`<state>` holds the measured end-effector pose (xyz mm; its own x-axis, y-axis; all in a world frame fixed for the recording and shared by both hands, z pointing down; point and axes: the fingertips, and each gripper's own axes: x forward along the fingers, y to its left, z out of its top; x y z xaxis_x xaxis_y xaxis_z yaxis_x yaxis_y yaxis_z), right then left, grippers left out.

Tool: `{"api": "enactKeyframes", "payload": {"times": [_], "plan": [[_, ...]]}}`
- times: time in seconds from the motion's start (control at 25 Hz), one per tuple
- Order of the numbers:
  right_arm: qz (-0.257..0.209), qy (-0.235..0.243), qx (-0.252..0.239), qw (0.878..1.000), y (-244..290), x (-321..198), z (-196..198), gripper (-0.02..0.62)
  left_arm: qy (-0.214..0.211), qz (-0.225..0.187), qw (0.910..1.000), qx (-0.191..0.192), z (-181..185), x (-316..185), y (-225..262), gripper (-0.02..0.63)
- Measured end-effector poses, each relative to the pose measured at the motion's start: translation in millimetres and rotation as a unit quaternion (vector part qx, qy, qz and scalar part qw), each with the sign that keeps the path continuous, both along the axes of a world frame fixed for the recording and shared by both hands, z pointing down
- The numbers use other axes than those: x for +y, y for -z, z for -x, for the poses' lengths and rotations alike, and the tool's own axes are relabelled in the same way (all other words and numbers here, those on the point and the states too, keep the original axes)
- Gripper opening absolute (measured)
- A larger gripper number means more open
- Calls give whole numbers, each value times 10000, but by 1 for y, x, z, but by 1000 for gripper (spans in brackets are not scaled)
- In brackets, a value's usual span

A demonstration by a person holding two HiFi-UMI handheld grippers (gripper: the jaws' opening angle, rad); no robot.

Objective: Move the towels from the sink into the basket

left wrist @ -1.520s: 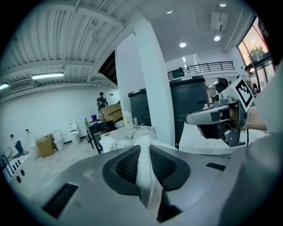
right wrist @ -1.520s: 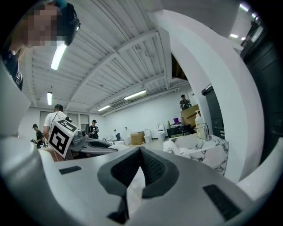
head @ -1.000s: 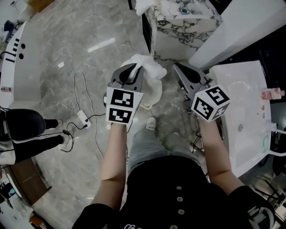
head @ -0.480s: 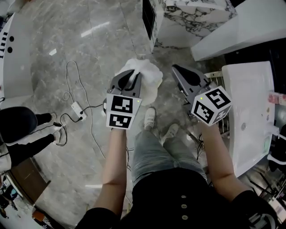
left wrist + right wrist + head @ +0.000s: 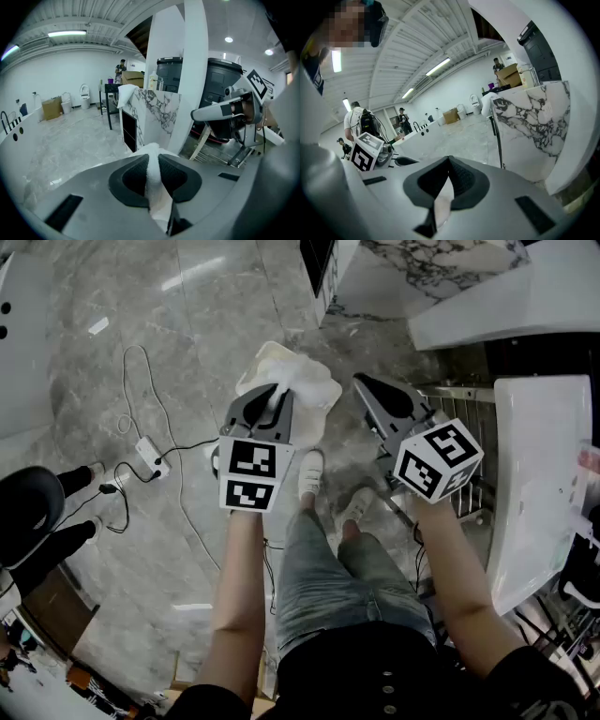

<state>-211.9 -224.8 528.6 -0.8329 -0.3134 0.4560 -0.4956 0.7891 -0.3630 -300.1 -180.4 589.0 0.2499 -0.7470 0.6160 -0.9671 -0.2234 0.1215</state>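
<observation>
- Head view: the left hand-held gripper (image 5: 277, 395) and the right hand-held gripper (image 5: 366, 385) are side by side over the marble floor (image 5: 141, 315), above a pair of shoes (image 5: 309, 474).
- Towel (image 5: 295, 376): white and bunched at the tips of the left hand-held gripper. It is off the floor and well apart from the sink (image 5: 534, 484) at that view's right edge.
- Left gripper view shows what the head view does not. The jaws stand narrow, with the pads pressed on a fold of the towel (image 5: 154, 187) that runs down between them.
- Right gripper view: the jaw tips of the right hand-held gripper (image 5: 449, 161) meet, so it is closed.
- A pale patch shows in the gap behind those tips, and we cannot tell what it is.
- In the head view, we see nothing hanging from this hand-held gripper.
- Only the left gripper view shows two dark bins (image 5: 225, 84) behind a marble-patterned cabinet (image 5: 154, 112). Their contents are hidden from us.
- That view also catches the right hand-held gripper (image 5: 194, 114) from the side.
- Only the right gripper view shows people (image 5: 356, 124) standing across the room.
- Only the head view shows a cable (image 5: 141, 399) lying on the floor and a metal rack (image 5: 459, 395) just beside the sink.
- Sink: the part we see is bare white basin. Its far right is cut off by the frame.
</observation>
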Motion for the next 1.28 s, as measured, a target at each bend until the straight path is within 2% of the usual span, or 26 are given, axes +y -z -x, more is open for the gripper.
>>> {"api": "enactKeyframes", "payload": {"times": [0.44, 0.76, 0.84, 0.92, 0.96, 1.08, 1.28], "plan": [[459, -81, 158, 9988, -81, 4, 0, 2, -115, 300, 9995, -19, 0, -9, -63, 58], [584, -215, 102, 9980, -115, 6, -18, 2, -81, 598, 9982, -48, -7, -4, -104, 60], [599, -238, 103, 9979, -119, 8, -21, 2, -22, 664, 9978, -33, -7, -4, -109, 113], [623, -277, 117, 9976, -121, 11, -22, 2, 70, 560, 9984, 7, -4, -3, -106, 186], [627, -293, 121, 9975, -121, 12, -22, 2, 109, 502, 9987, 8, -2, -3, -104, 199], [653, -340, 148, 9972, -120, 8, -17, 2, 108, 528, 9985, 38, 4, -6, -103, 207], [752, -414, 356, 9957, -96, -9, 5, 2, 60, 669, 9973, 303, 24, -20, -86, 209]]}}
